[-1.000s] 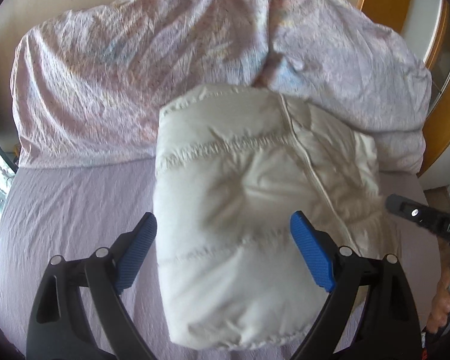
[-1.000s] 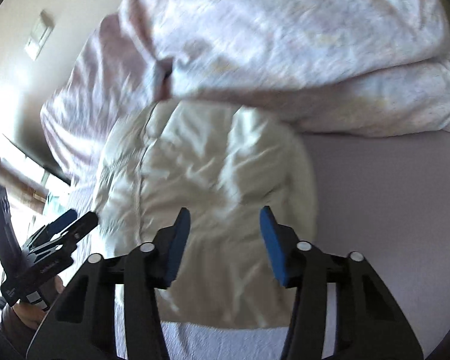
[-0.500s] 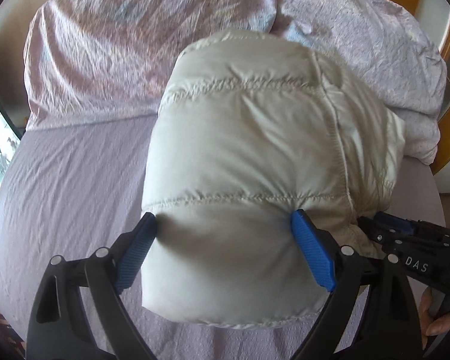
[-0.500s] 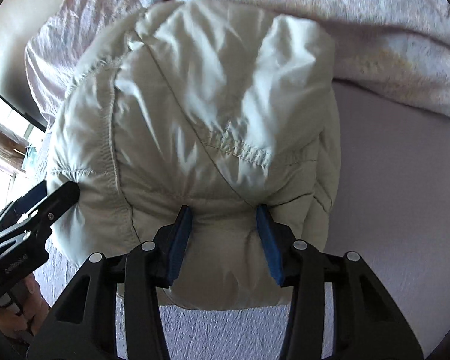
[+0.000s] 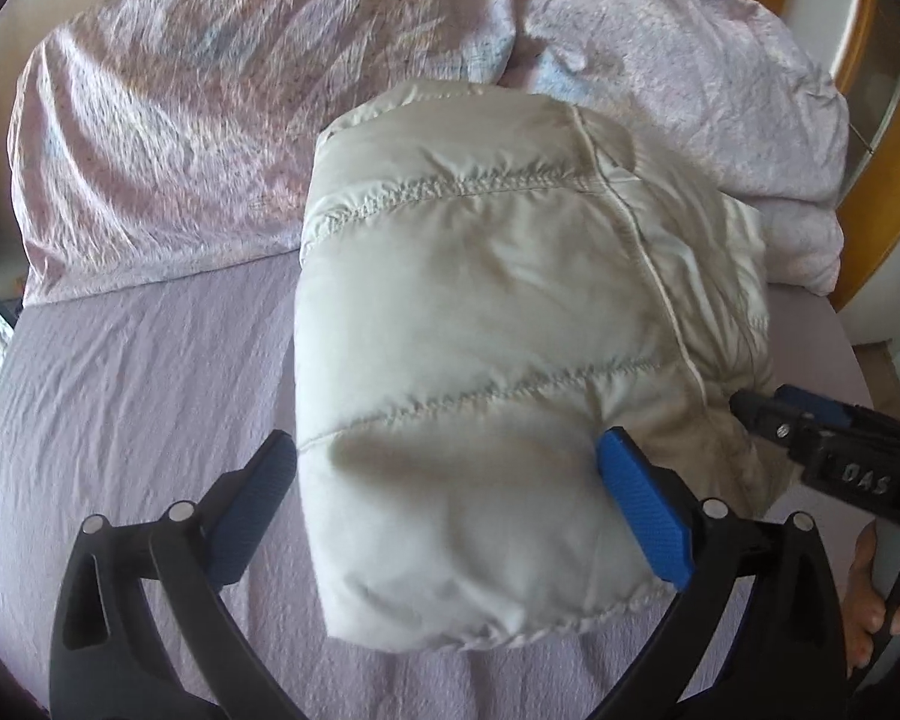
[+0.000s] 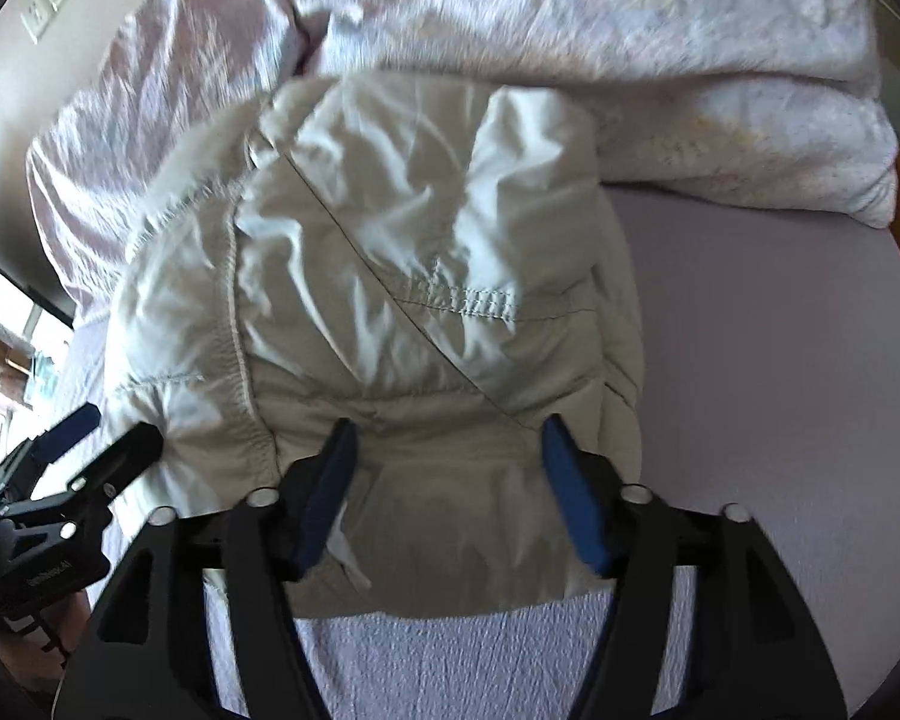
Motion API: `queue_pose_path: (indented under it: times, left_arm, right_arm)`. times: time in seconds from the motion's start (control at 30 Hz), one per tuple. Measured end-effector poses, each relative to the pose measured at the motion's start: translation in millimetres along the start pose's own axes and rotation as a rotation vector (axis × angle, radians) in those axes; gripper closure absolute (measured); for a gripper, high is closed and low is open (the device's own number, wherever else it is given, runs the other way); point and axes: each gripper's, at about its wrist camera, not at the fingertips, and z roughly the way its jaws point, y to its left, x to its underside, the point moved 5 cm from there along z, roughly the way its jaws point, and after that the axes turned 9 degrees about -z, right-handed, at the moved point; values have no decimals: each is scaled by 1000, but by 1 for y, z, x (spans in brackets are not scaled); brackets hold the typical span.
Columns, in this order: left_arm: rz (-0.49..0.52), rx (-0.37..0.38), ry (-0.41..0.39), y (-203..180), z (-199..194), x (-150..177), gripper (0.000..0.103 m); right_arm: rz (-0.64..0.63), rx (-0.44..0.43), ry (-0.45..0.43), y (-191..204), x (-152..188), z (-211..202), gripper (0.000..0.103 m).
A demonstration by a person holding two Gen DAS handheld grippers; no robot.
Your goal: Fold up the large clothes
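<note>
**Both grippers astride a folded jacket**

The left gripper [image 5: 447,477] stood wide open, its blue pads [image 5: 645,507] flanking the near end of the jacket [image 5: 498,324] and pressing its sides lightly, clamping nothing; such a straddle probably served to steady or square the bundle rather than lift it. The right gripper [image 6: 447,495] was likewise parted, its pads [image 6: 570,501] set against the jacket's [image 6: 390,276] near edge, with fabric bulging between them; whether any layer was pinched could not be told. Each tool showed at the margin of the other's view, at opposite corners of the same end, so the two bracketed the bundle. The jacket, pale and quilted, lay as a compact, puffy block on the lilac sheet [image 5: 126,372], its far end touching the crumpled duvet [image 5: 222,120]; the folding appeared nearly complete. Trapped air would likely make the block spring open if released abruptly.
</note>
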Motion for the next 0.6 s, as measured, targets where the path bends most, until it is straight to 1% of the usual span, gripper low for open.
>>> queue_pose_path:
  times: [0.03, 0.07, 0.2, 0.27, 0.37, 0.43, 0.6]
  left_arm:
    - [5, -4, -5, 0, -3, 1, 3]
    - [3, -10, -5, 2, -5, 3, 3]
    - [-37, 4, -2, 8, -13, 6, 3]
    - [-51, 6, -9, 13, -19, 10, 3]
    - [-55, 9, -24, 19, -29, 18, 3]
    - [-55, 14, -28, 22, -35, 24, 3]
    - [-63, 14, -26, 28, -49, 41, 3]
  right_arm:
    - [0, 13, -12, -1, 1, -5, 16]
    - [-5, 34, -26, 3, 2, -13, 9]
    - [-43, 66, -47, 8, 12, -32, 7]
    - [-53, 58, -50, 9, 18, -41, 6]
    - [-78, 59, -46, 15, 37, -56, 6]
    - [-92, 65, -43, 14, 62, -71, 6]
    - [-91, 48, -19, 15, 83, -82, 6]
